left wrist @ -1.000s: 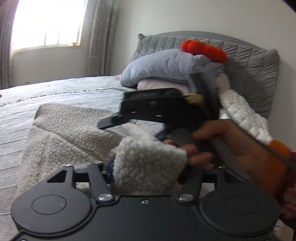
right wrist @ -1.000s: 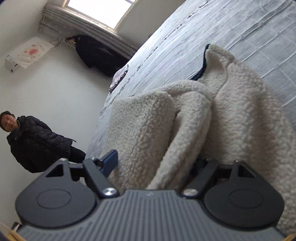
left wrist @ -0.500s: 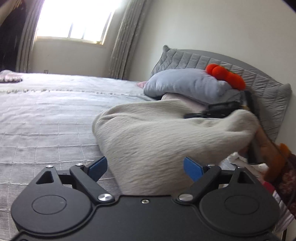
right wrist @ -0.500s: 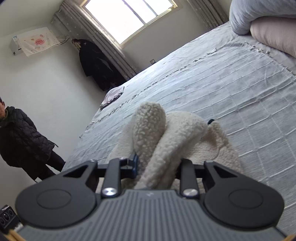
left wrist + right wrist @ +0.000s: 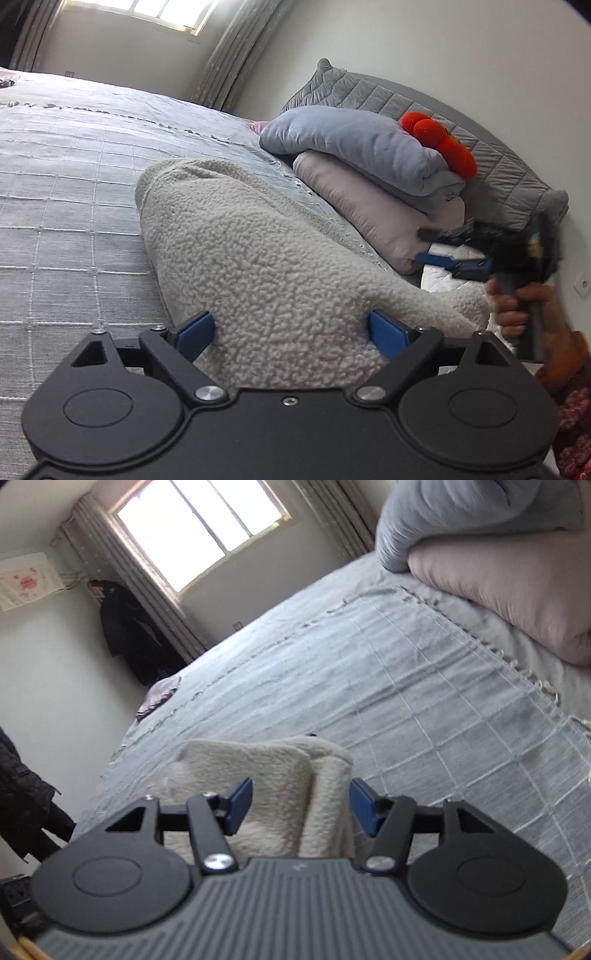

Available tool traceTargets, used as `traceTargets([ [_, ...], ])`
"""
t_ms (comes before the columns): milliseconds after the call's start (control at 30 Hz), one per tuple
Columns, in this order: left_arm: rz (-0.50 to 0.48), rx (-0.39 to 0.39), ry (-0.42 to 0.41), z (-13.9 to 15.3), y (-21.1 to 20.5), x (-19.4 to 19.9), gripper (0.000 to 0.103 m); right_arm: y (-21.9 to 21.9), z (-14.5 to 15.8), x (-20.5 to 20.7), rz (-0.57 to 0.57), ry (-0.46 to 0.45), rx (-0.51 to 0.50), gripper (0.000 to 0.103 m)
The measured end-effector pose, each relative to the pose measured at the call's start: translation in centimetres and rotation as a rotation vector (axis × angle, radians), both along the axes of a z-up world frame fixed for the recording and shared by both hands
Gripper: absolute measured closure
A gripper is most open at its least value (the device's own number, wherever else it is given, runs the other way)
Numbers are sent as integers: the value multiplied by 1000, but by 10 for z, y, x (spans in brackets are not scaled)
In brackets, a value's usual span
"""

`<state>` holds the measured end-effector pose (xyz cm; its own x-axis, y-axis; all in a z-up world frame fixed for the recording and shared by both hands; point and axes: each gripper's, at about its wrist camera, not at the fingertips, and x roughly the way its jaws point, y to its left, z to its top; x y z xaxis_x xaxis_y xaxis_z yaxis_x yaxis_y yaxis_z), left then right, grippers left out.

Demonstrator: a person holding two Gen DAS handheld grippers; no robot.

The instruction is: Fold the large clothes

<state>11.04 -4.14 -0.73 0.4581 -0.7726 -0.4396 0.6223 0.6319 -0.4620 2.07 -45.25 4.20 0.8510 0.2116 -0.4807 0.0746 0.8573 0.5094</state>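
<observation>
Left gripper [image 5: 291, 326] stands wide, fleece [image 5: 258, 266] between unpressed pads; right gripper [image 5: 301, 801], just reopening, straddles a released fold. Fleece lies bundled on the near bed [image 5: 66, 206]; fold apparently set down.

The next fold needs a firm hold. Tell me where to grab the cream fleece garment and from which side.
Probably the near end of the fleece garment, where folded layers stack into a thick edge. Come from that near side with jaws wide: the bundle is bulky, and its far end is a rounded hump on the bedspread, without edges.
</observation>
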Motion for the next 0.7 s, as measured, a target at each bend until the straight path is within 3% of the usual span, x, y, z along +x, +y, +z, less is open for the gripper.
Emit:
traceTargets([
  [100, 11, 26, -36, -1, -12, -8, 12, 44, 20, -12, 121, -65, -51, 51],
  [167, 15, 46, -54, -3, -9, -15, 13, 72, 18, -15, 168, -79, -113, 57],
  [233, 13, 54, -46, -4, -5, -16, 13, 91, 0, -8, 160, -39, -205, 61],
  [300, -10, 54, -26, -5, 2, -15, 13, 88, -34, -2, 64, 28, -250, 61],
  [367, -46, 61, -15, -7, 5, -15, 12, 75, -68, -2, -8, 38, -247, 53],
  [433, -74, 52, -12, -3, 9, -15, 13, 59, -93, -10, -27, 18, -126, 53],
  [500, -91, 42, -14, 3, 14, -11, 12, 53, -87, -14, -30, 24, -87, 51],
  [600, -55, 18, -1, 11, 23, 7, 5, 47, -65, -9, -18, 53, -45, 39],
  [700, -20, -33, 128, 8, 25, 42, 5, 37, -47, 4, -7, 54, -38, 22],
])
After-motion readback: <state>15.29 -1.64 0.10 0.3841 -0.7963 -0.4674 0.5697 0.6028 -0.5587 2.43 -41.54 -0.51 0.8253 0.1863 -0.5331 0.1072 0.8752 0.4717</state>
